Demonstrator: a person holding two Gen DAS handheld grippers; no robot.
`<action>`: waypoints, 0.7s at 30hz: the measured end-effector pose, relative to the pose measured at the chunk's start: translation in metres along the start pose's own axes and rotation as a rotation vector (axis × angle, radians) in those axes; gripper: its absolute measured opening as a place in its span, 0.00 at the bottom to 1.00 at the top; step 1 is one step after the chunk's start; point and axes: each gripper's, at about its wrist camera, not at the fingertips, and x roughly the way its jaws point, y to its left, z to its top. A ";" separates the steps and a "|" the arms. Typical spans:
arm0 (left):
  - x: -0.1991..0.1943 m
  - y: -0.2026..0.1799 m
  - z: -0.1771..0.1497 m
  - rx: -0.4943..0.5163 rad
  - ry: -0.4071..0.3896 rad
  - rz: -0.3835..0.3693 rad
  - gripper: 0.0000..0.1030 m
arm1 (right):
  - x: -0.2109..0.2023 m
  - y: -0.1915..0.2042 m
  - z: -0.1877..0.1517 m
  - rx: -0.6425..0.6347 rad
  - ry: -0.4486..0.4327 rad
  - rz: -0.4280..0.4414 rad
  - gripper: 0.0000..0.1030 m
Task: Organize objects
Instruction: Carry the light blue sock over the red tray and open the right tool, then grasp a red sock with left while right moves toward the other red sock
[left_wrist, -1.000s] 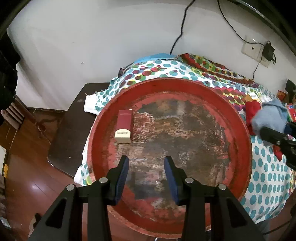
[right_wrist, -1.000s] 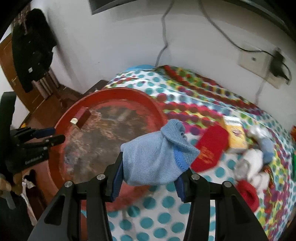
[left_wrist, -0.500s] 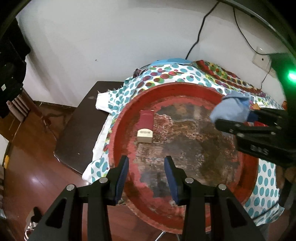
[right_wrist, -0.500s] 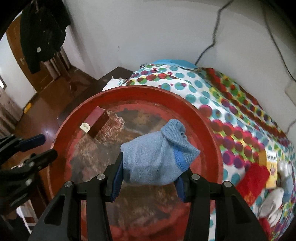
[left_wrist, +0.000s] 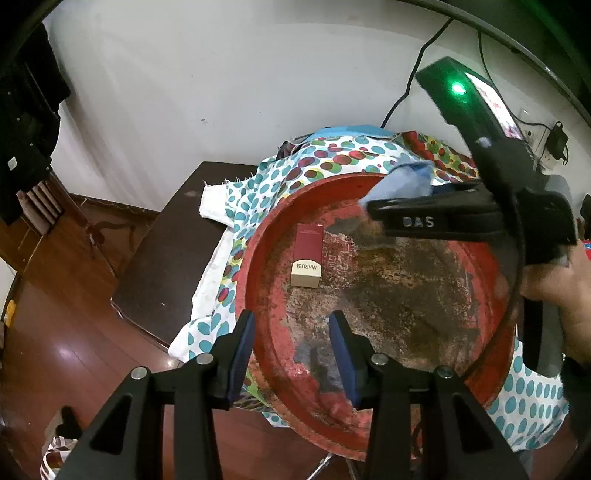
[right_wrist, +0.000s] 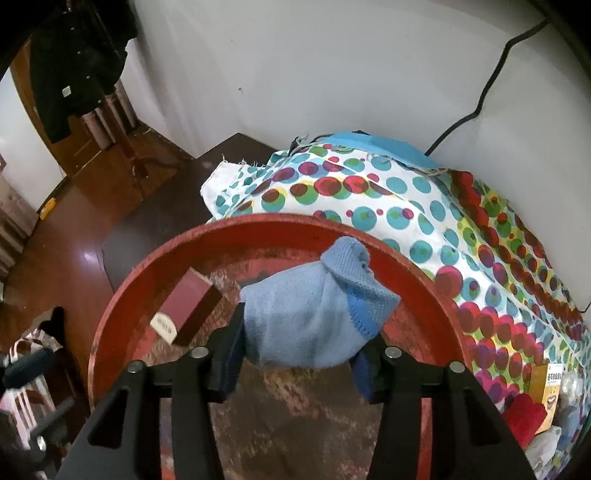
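The right gripper had the light blue sock between its jaws, which were opening; the left pad met the fabric, but whether the right pad still pressed could not be told. The sock bulged out in front of the fingers, soft and knitted, with a ribbed cuff folded over and a darker blue band along its edge. It hung over the far half of the round red tray, whose paint was worn away to a rusty, mottled brown across the floor. A maroon box with a cream end lay flat in the tray, to the left of the sock and apart from it.

The left gripper stood over the tray's near rim, jaws parting, with nothing between them. Under the tray lay a white cloth printed with coloured dots, spread over a dark table. A black cable ran down the white wall behind.
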 end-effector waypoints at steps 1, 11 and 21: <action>0.000 0.000 0.000 0.000 0.000 -0.004 0.41 | 0.002 0.001 0.002 -0.003 0.001 0.002 0.74; 0.003 -0.012 0.001 0.022 0.011 -0.028 0.41 | -0.007 -0.018 -0.029 0.033 0.010 -0.029 0.89; 0.002 -0.049 0.000 0.104 0.011 -0.044 0.41 | -0.052 -0.049 -0.081 0.089 -0.021 -0.038 0.89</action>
